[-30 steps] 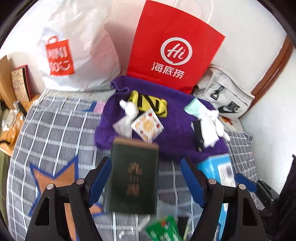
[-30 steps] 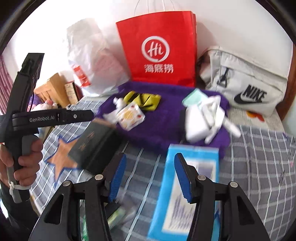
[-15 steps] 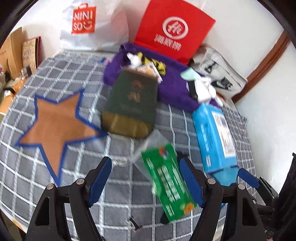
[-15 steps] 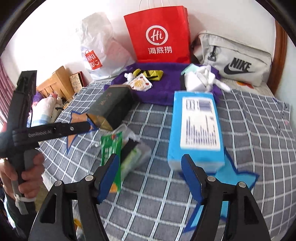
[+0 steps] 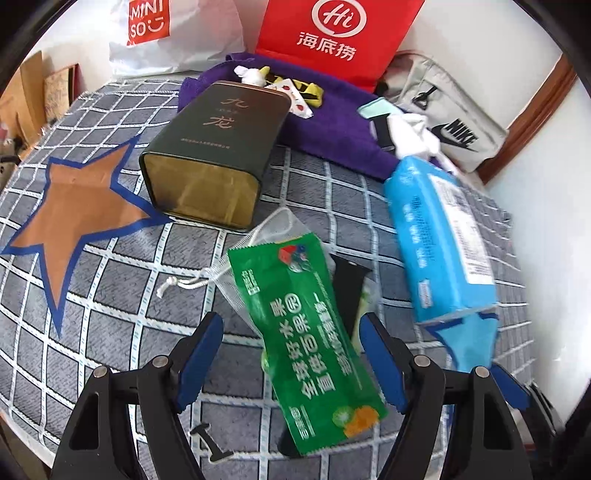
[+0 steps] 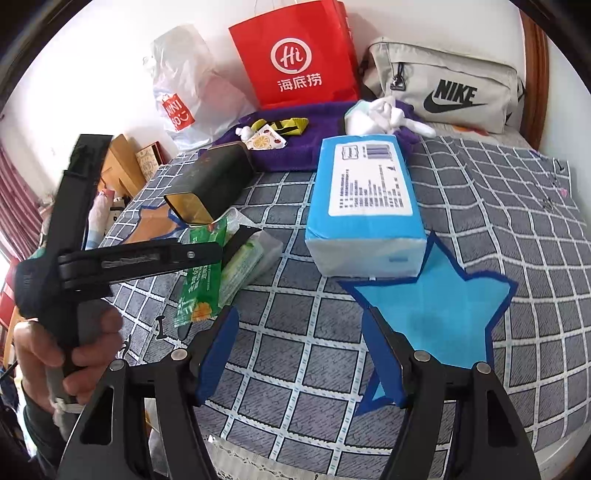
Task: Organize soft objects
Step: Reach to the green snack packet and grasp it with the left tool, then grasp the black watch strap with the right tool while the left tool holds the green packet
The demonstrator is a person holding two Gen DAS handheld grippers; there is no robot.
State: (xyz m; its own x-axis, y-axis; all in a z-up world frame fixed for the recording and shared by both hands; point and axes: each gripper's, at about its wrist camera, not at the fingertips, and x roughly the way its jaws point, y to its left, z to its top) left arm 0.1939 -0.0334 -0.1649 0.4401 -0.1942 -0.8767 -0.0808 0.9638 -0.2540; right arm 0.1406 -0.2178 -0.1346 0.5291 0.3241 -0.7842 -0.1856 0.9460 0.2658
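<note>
My left gripper is open and empty, its fingers either side of the near end of a green snack packet lying on a clear pouch. A dark green tin lies on its side beyond it. A blue tissue pack lies to the right; it also shows in the right wrist view. My right gripper is open and empty above the checked cloth, near a blue star patch. A purple towel at the back holds socks and small packets.
A red paper bag, a white Miniso bag and a grey Nike bag stand along the back wall. An orange star patch is at left. A wooden bed frame edge runs at right. My left hand holds its gripper at left.
Both grippers have pulled back toward me and lowered. The green tin, dropped from the left gripper, now lies still on the cloth; the green packet sits between the left fingers.
</note>
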